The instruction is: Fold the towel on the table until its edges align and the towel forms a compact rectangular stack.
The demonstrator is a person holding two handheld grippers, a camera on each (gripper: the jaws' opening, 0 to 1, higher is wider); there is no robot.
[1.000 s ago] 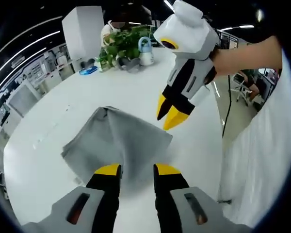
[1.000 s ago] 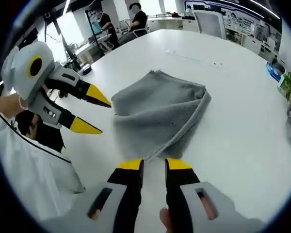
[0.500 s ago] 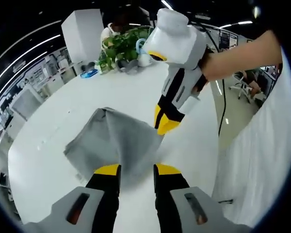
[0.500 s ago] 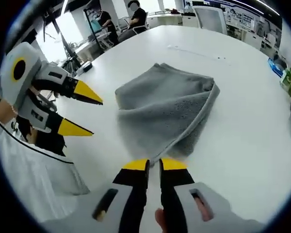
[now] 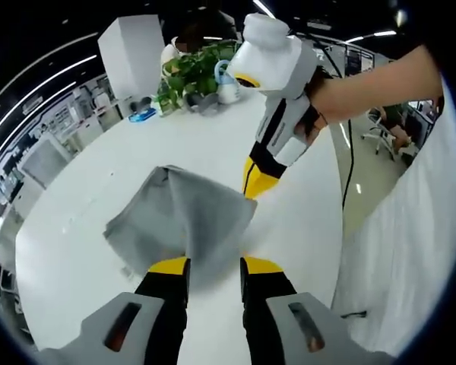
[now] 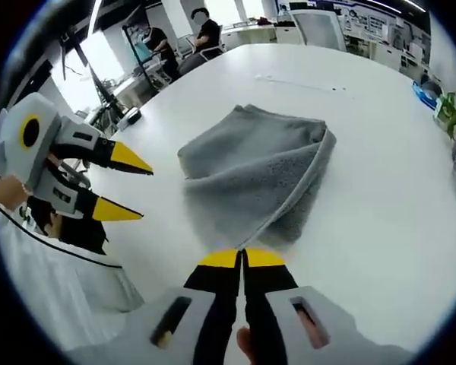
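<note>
Right claw [image 6: 242, 257] closed, left claw [image 5: 213, 265] agape.

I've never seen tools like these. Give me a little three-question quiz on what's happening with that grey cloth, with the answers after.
1. True or false: the grey towel lies spread flat in a single layer on the white table.
2. Which gripper has its fingers closed together at the towel's near corner: A) the left gripper, B) the right gripper?
3. Fill in: at the far end of the table stands a green ____.

Key:
1. False: it is already folded over, with layered edges showing.
2. B. The left gripper's fingers stand apart.
3. plant.
</note>
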